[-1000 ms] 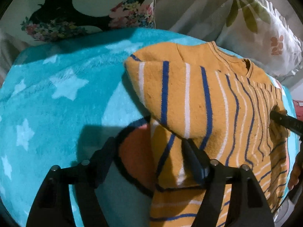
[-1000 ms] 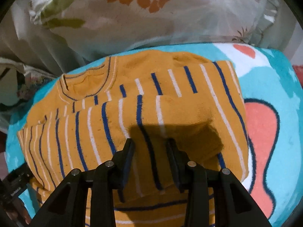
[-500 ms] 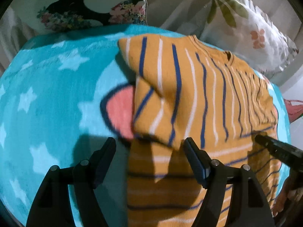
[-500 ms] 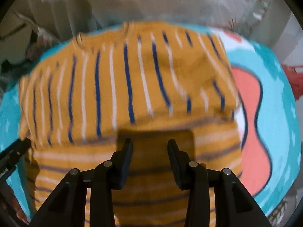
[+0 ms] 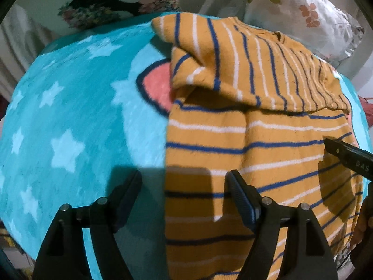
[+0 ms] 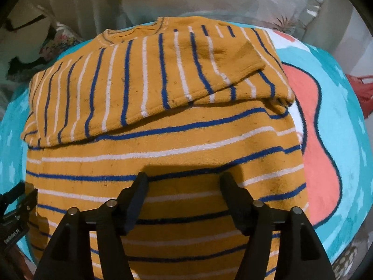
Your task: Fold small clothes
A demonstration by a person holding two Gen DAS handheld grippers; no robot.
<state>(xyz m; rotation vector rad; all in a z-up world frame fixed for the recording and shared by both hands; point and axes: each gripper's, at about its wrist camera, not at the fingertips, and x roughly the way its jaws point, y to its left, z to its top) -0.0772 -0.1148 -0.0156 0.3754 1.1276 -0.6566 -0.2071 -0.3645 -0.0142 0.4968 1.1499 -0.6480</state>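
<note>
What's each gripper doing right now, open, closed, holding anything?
Left gripper: open, holding nothing, above the striped sweater's edge.
Right gripper: open, holding nothing, over the sweater.

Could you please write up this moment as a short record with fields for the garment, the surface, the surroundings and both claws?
garment: orange striped sweater, blue and white stripes, sleeves folded across the upper body, collar at the far end
surface: turquoise star-print blanket with a coral patch beside the sweater
surroundings: leaf-print pillow behind the collar
left claw: open, empty, over the sweater's left edge
right claw: open, empty, over the lower body of the sweater
fold state: bottom half not yet folded up
</note>
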